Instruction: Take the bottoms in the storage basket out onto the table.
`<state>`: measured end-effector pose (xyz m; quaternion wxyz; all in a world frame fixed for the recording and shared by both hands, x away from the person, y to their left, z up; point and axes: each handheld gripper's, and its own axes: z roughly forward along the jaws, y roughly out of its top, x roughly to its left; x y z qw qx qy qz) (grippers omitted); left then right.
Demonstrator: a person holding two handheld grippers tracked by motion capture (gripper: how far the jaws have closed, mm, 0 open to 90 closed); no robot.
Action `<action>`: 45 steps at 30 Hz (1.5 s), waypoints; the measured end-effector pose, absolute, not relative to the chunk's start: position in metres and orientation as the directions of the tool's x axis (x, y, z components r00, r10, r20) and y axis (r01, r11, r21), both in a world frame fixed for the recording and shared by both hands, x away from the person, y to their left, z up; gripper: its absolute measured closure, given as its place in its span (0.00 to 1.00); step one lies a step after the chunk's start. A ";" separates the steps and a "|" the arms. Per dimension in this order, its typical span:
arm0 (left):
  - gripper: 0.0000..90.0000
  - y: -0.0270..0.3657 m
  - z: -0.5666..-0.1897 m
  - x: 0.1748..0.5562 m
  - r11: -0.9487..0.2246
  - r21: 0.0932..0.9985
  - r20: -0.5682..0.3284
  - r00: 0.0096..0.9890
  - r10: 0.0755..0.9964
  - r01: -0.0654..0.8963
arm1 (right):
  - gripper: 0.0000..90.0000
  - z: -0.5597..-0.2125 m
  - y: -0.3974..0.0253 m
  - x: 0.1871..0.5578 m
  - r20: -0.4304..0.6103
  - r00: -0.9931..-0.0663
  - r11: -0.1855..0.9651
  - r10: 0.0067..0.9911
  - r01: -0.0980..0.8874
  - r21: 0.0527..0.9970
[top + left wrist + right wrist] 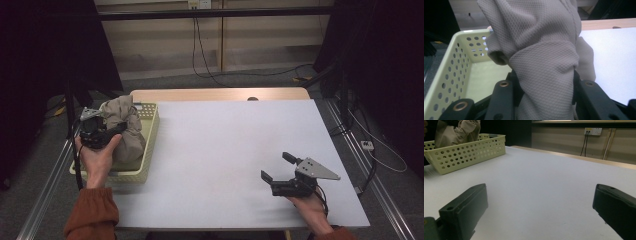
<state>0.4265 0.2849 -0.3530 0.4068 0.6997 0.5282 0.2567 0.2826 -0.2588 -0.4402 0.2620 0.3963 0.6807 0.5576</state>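
Over basket (pixel 150 131) | left gripper (pixel 107 131) clamps cloth (pixel 122 127) | table (pixel 235 145)

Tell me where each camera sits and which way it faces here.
High view: above the person's side, looking forward and down on the table; both forearms, left gripper and right gripper show.
Left gripper view: on the left gripper, looking along its jaws, closed on the cloth over the basket.
Right gripper view: on the right gripper, low over the table, facing the basket; its jaws stand wide apart.
Shared: all three show basket and cloth.
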 end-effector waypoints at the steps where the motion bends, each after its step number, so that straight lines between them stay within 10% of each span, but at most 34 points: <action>1: 0.70 0.285 -0.352 0.425 -0.112 0.845 -0.067 0.312 0.948 0.522 | 0.00 -0.440 -0.259 0.283 0.086 -0.550 0.064 0.831 0.247 0.967; 45: 0.70 0.292 -0.315 0.394 0.033 0.968 -0.105 0.283 0.953 0.249 | 0.00 -0.440 -0.258 0.282 0.080 -0.562 0.073 0.824 0.245 0.967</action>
